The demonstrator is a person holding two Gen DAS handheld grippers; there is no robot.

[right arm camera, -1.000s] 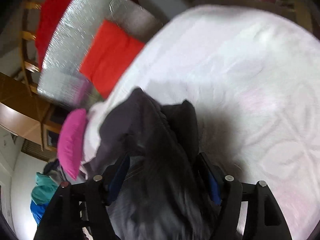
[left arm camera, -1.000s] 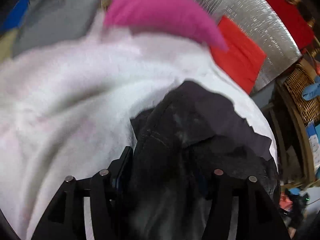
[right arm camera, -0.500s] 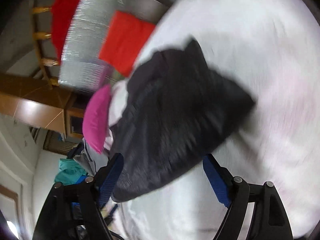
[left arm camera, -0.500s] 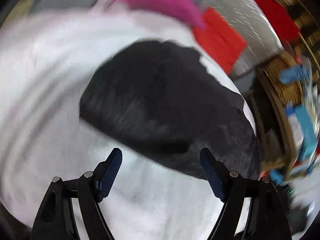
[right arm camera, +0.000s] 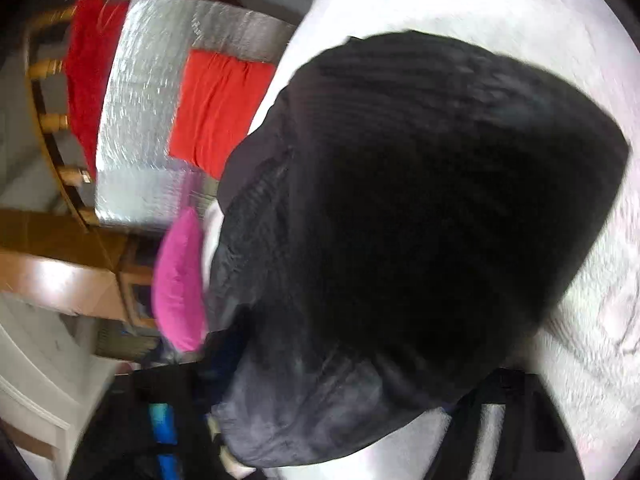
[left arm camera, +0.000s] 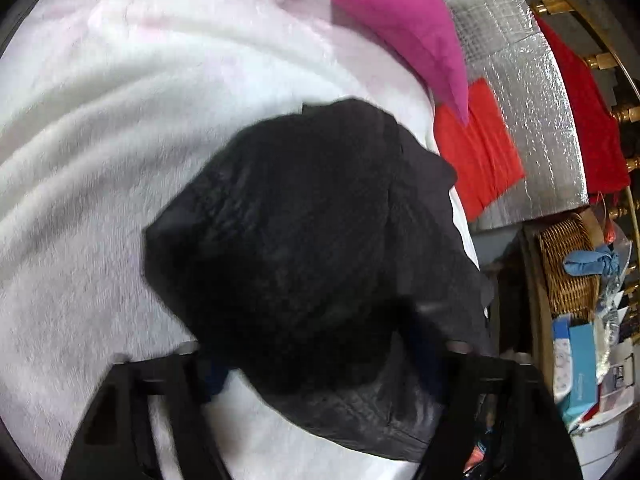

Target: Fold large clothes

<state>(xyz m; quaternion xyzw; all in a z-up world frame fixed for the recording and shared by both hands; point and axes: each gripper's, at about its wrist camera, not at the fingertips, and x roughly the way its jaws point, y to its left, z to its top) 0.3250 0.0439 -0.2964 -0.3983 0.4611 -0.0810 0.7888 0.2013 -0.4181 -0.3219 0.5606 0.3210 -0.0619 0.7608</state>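
Note:
A black garment (left arm camera: pixel 300 220), folded into a thick bundle, lies on a white fleece blanket (left arm camera: pixel 100 120). Its near edge fills the gap of my left gripper (left arm camera: pixel 320 368), whose jaws are closing on it; the cloth drapes over both blue pads. In the right wrist view the same black garment (right arm camera: pixel 420 200) takes up most of the picture on the white blanket (right arm camera: pixel 500 0). My right gripper (right arm camera: pixel 344 384) is also closing, with the bundle's grey-lined lower edge bunched between its fingers and hiding the fingertips.
A pink pillow (left arm camera: pixel 400 20) lies at the blanket's far edge, beside a red cloth (left arm camera: pixel 476 152) on a silver mat (left arm camera: pixel 520 100). A wicker basket (left arm camera: pixel 568 264) and boxes stand to the right. Wooden furniture (right arm camera: pixel 60 248) is at the left of the right wrist view.
Both grippers let go of the garment, which dropped folded onto the blanket, and stood open before it. Now both have moved forward and down, and the bundle's near edge sits between their fingers.

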